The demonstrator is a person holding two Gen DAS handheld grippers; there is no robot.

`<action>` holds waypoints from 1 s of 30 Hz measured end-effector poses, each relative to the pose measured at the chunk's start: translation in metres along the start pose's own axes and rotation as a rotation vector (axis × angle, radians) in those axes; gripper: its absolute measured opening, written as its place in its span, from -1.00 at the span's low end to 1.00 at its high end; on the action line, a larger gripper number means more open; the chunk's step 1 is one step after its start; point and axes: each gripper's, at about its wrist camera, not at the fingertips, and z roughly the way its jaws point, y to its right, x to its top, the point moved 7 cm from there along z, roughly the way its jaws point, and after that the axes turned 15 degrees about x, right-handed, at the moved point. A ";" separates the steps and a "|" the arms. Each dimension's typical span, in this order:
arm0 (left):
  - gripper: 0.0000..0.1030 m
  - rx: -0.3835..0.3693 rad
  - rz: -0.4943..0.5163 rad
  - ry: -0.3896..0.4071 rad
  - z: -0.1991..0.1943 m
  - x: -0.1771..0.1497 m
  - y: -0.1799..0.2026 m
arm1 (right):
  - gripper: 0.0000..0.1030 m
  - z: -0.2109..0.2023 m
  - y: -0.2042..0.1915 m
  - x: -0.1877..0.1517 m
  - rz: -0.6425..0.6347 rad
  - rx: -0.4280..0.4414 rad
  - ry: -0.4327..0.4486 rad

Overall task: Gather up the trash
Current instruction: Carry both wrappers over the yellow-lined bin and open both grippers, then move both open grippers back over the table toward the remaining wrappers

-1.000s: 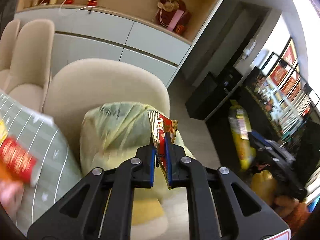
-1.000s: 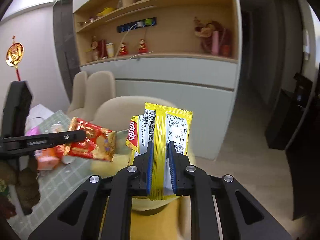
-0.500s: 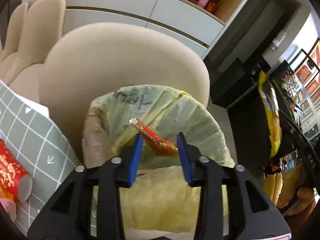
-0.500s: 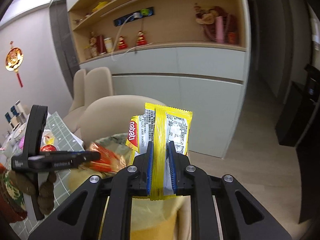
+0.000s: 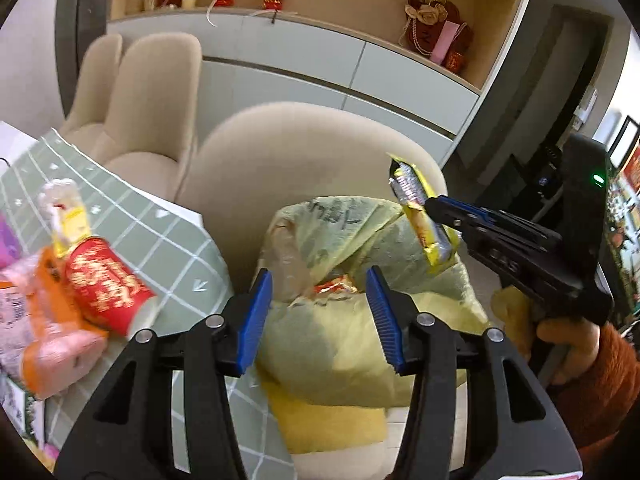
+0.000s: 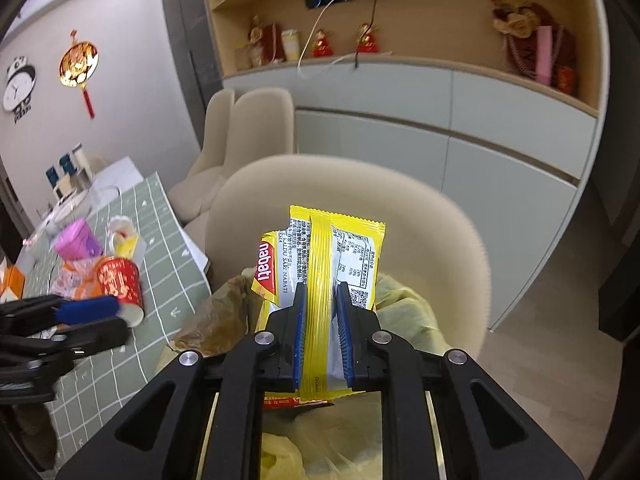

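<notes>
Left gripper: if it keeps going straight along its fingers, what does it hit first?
Probably the red-gold wrapper lying in the yellow-green trash bag on the chair, straight ahead of the open left gripper; depth is uncertain.

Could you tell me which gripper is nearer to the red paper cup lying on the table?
Left. The left gripper is open beside the red paper cup; the right gripper, shut on the yellow wrapper, is beyond the bag.
</notes>
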 end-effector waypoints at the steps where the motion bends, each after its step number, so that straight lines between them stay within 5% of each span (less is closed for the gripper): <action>1: -0.10 0.010 -0.002 -0.001 -0.002 -0.003 -0.003 | -0.70 0.003 -0.001 -0.002 0.004 0.005 -0.009; 11: -0.10 0.022 -0.046 -0.072 0.006 -0.028 -0.012 | -0.62 0.008 0.002 -0.023 0.041 -0.007 -0.028; 15: -0.09 0.014 -0.029 -0.094 0.004 -0.041 -0.010 | -0.35 -0.002 -0.001 -0.030 0.062 -0.017 -0.003; 19: -0.09 0.008 -0.027 -0.086 -0.004 -0.050 -0.012 | -0.30 -0.019 -0.008 -0.036 0.094 -0.030 0.039; 26: -0.09 0.002 -0.008 -0.031 -0.043 -0.064 -0.042 | -0.28 -0.057 -0.050 -0.052 0.105 -0.073 0.105; 28: -0.07 0.003 -0.016 -0.028 -0.055 -0.072 -0.060 | 0.01 -0.068 -0.068 -0.058 0.088 -0.101 0.135; 30: -0.07 0.016 -0.016 -0.021 -0.064 -0.080 -0.076 | 0.06 -0.076 -0.086 -0.064 0.087 -0.113 0.164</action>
